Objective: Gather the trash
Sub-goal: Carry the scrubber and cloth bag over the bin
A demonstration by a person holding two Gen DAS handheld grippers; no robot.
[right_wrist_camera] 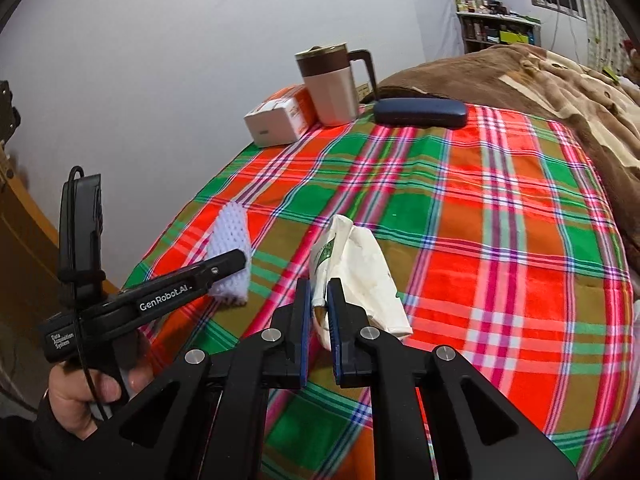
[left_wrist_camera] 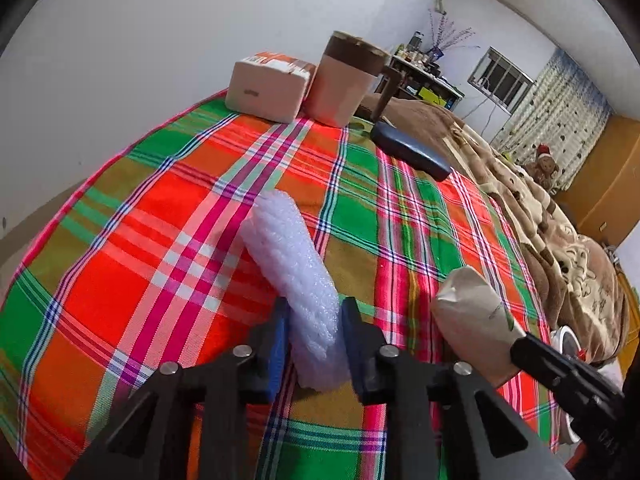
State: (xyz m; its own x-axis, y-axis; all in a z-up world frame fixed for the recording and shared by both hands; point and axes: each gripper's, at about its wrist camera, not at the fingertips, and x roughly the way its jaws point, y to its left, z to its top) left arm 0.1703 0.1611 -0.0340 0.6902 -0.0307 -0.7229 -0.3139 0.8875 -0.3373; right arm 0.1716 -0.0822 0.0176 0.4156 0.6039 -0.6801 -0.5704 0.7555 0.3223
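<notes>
A white foam net sleeve (left_wrist_camera: 292, 276) lies on the plaid cloth (left_wrist_camera: 168, 208). My left gripper (left_wrist_camera: 314, 320) is shut on its near end. The sleeve also shows in the right wrist view (right_wrist_camera: 230, 240), held by the left gripper (right_wrist_camera: 236, 264). A crumpled cream paper bag (right_wrist_camera: 360, 272) lies on the cloth, and my right gripper (right_wrist_camera: 319, 292) is shut on its near edge. The bag also shows in the left wrist view (left_wrist_camera: 472, 312), with the right gripper's fingers (left_wrist_camera: 536, 356) on it.
A small cardboard box (left_wrist_camera: 268, 84), a lidded mug (left_wrist_camera: 344, 80) and a dark glasses case (left_wrist_camera: 412, 152) stand at the far edge of the cloth by the white wall. A brown blanket (left_wrist_camera: 560, 248) covers the bed to the right. Shelves stand far behind.
</notes>
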